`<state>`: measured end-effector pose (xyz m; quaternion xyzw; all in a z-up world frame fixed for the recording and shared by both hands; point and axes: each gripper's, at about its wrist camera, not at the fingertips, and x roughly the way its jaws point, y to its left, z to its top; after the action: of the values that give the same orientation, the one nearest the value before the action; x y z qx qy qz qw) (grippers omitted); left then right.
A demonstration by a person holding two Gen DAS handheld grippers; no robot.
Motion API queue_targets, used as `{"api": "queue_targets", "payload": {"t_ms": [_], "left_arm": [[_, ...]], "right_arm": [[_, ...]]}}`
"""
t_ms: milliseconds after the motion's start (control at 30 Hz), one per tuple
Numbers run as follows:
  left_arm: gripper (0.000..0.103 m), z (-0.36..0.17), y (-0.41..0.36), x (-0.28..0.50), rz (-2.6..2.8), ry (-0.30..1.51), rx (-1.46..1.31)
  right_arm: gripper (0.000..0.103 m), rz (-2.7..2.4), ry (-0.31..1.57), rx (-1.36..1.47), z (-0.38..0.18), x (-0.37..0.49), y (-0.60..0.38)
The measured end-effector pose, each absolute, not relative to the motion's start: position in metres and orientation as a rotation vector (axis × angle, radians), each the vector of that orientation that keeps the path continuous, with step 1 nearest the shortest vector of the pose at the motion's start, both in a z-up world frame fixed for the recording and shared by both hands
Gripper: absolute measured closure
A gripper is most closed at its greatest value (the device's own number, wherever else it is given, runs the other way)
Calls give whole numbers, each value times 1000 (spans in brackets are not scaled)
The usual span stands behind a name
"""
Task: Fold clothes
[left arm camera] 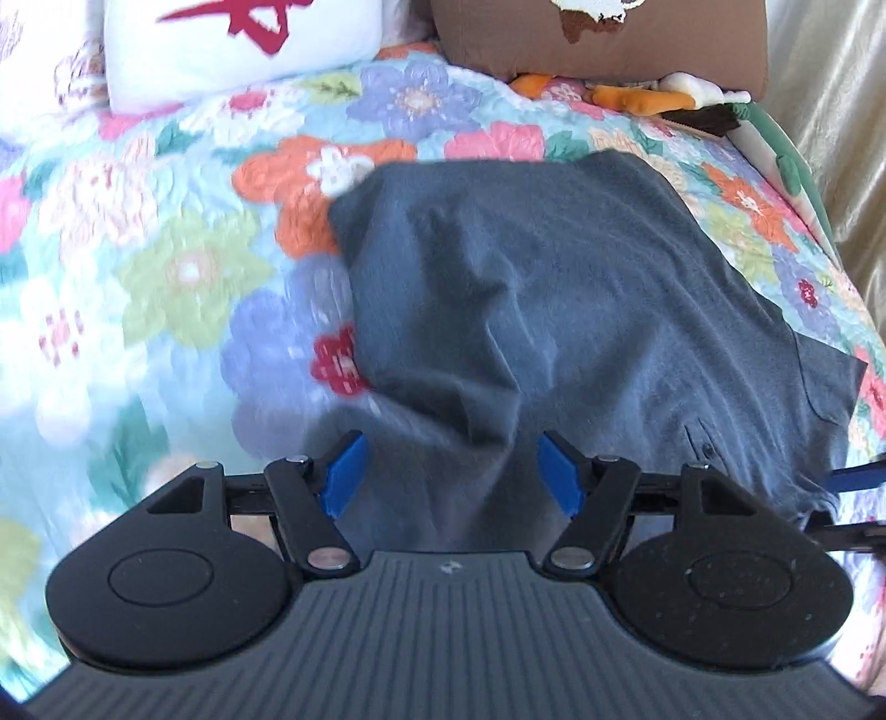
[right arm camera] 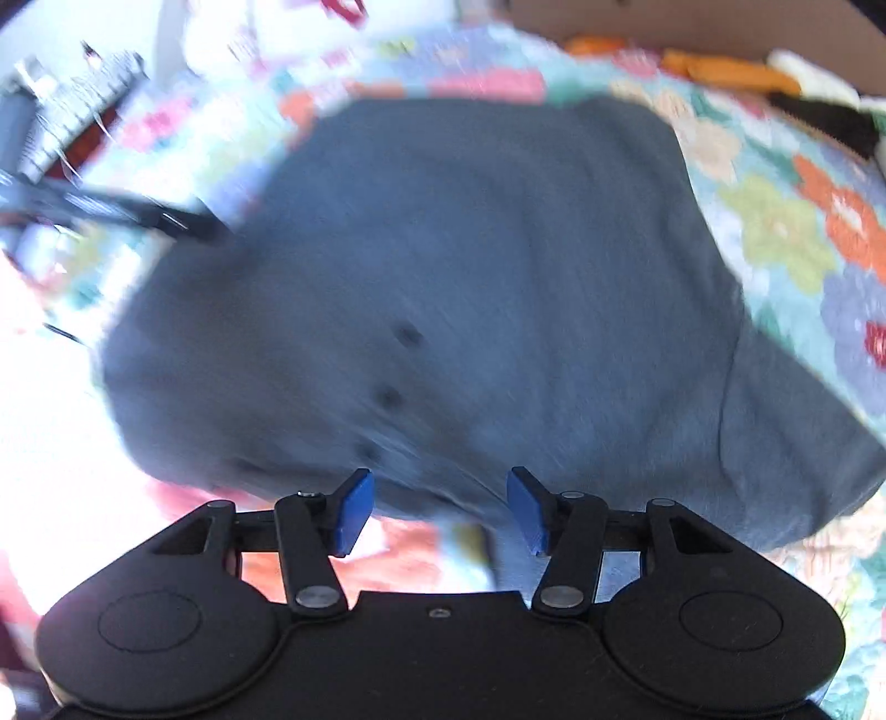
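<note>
A grey-blue buttoned shirt point(left arm camera: 554, 304) lies partly folded on the flowered quilt point(left arm camera: 166, 266), wrinkled towards its near end. My left gripper point(left arm camera: 452, 475) hovers over that near end, blue pads wide apart and pressing on nothing. In the blurred right wrist view the shirt point(right arm camera: 470, 277) fills the middle, with its dark buttons point(right arm camera: 390, 396) in a row and a sleeve point(right arm camera: 803, 432) out to the right. My right gripper point(right arm camera: 441, 510) stands open over the shirt's near edge, and nothing is between its pads.
A white pillow with a red mark point(left arm camera: 238, 44) and a brown cushion point(left arm camera: 598, 44) stand at the head of the bed. Orange and white soft toys point(left arm camera: 637, 99) lie below the cushion. A golden curtain point(left arm camera: 847, 138) hangs along the right side.
</note>
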<state>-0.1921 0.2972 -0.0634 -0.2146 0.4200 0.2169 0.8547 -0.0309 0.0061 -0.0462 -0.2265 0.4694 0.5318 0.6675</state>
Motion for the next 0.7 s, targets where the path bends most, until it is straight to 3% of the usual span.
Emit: {"api": "queue_targets", "payload": {"t_ms": [200, 400, 700], "left_arm": [[33, -59, 323, -176, 404, 899, -469], [35, -74, 342, -176, 428, 907, -465], [35, -90, 380, -170, 441, 815, -606]], "right_arm": [[39, 1354, 925, -385, 24, -41, 50], [39, 1272, 830, -428, -15, -30, 127], [39, 1283, 883, -321, -77, -3, 161]]}}
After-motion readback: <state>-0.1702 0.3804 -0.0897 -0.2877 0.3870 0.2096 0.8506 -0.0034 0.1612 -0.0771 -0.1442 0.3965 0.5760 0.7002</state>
